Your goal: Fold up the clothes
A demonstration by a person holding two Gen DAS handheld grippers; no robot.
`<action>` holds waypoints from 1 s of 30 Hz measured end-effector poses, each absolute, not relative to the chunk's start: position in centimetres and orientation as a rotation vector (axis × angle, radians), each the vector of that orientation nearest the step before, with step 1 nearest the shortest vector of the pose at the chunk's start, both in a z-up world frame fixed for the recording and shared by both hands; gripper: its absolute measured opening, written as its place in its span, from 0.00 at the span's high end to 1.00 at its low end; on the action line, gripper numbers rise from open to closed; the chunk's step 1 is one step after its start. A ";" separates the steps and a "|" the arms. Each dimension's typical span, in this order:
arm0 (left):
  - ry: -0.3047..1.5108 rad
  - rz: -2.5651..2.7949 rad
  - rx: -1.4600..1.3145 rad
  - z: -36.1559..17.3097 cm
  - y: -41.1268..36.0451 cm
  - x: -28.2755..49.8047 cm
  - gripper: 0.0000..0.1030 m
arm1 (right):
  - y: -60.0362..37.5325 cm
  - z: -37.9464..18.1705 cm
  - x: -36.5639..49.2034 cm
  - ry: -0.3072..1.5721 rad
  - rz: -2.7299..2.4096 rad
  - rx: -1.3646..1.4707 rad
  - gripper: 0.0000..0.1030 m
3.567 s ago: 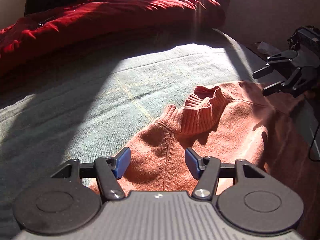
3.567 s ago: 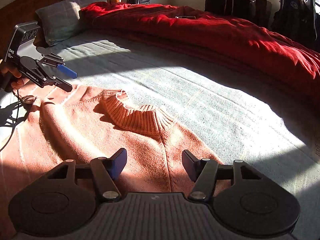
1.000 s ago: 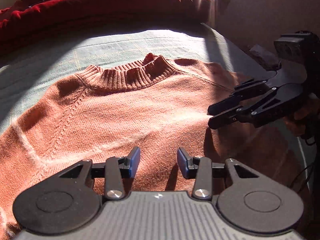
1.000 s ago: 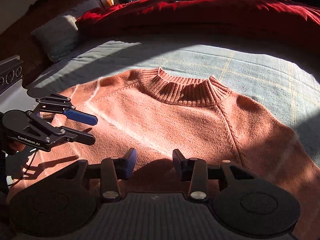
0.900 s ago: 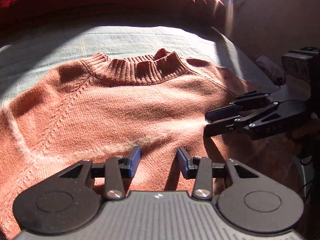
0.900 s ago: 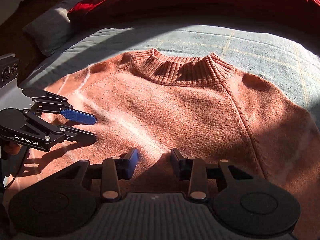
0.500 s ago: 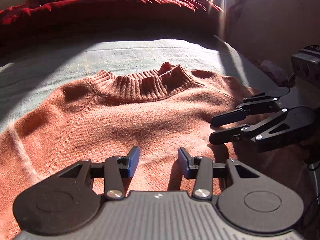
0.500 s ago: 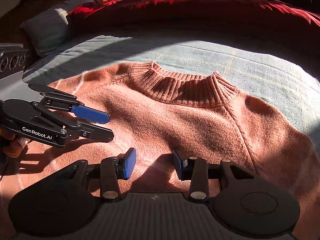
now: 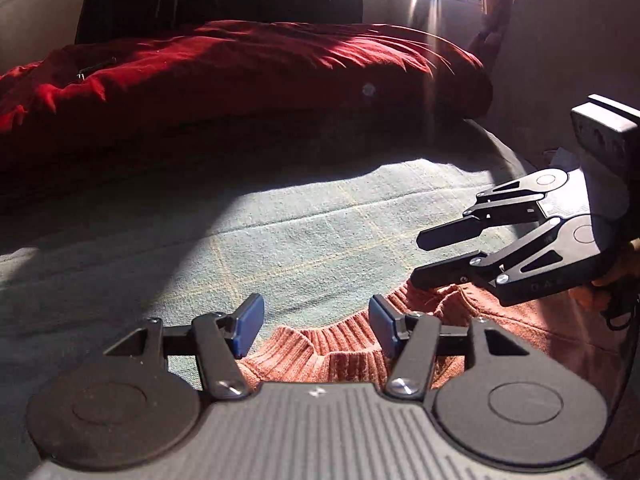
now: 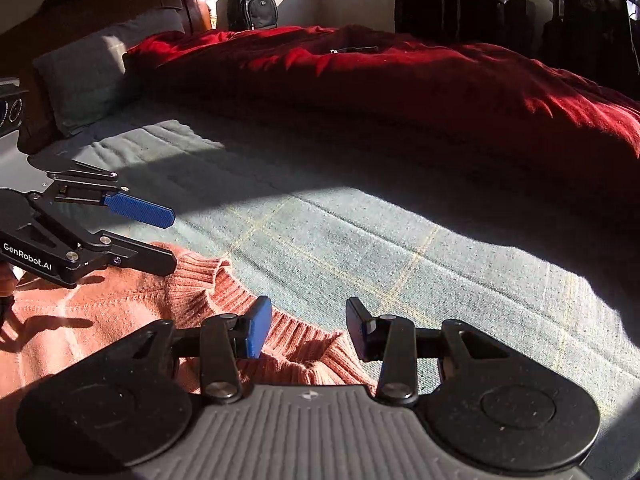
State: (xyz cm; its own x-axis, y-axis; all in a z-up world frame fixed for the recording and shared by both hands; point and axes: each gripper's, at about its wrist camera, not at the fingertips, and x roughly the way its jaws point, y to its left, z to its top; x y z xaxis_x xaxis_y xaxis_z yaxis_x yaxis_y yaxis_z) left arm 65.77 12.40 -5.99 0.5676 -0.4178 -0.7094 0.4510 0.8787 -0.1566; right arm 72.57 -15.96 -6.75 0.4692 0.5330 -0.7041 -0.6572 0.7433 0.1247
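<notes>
An orange knit sweater (image 10: 120, 300) lies flat on the grey-green bedspread (image 9: 300, 236). Only its ribbed collar (image 9: 320, 350) and shoulders show, at the bottom of both views. My left gripper (image 9: 316, 326) hovers over the collar, its jaws opening, with the ribbing below them and nothing pinched. My right gripper (image 10: 308, 332) is over the other side of the collar, jaws also opening and holding nothing. Each gripper shows in the other's view: the right gripper (image 9: 420, 258) above the right shoulder, the left gripper (image 10: 170, 240) above the left shoulder. A hand (image 9: 608, 280) holds the right one.
A rumpled red duvet (image 10: 400, 80) runs across the far side of the bed. A grey pillow (image 10: 88, 76) and a wooden headboard lie at the left, with a black backpack (image 10: 252, 6) behind them. Dark clothes hang at the back. A wall (image 9: 560, 60) borders the bed's right edge.
Both grippers moved forward along the sweater from its chest to its collar, so the bedspread now fills the views. The left jaws stand clearly wider, the right slightly wider.
</notes>
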 end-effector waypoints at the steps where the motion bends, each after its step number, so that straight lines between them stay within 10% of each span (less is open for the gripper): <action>1: 0.848 -0.513 0.058 -6.9 12.2 66.6 0.44 | -15.7 -7.5 73.2 0.810 0.742 -0.179 0.52; 11: 0.911 -0.622 0.234 -10.6 11.2 65.6 0.42 | -14.9 -10.8 72.2 0.896 0.871 -0.361 0.53; 15: 0.874 -0.577 0.351 -9.5 9.6 63.9 0.90 | -13.6 -10.1 69.9 0.831 0.866 -0.500 0.83; 25: 0.763 -0.423 0.362 -8.4 9.3 65.2 0.91 | -12.3 -9.0 70.3 0.662 0.606 -0.608 0.94; 30: 0.777 -0.392 0.315 -10.6 9.8 65.9 0.74 | -13.1 -11.2 71.9 0.745 0.583 -0.519 0.91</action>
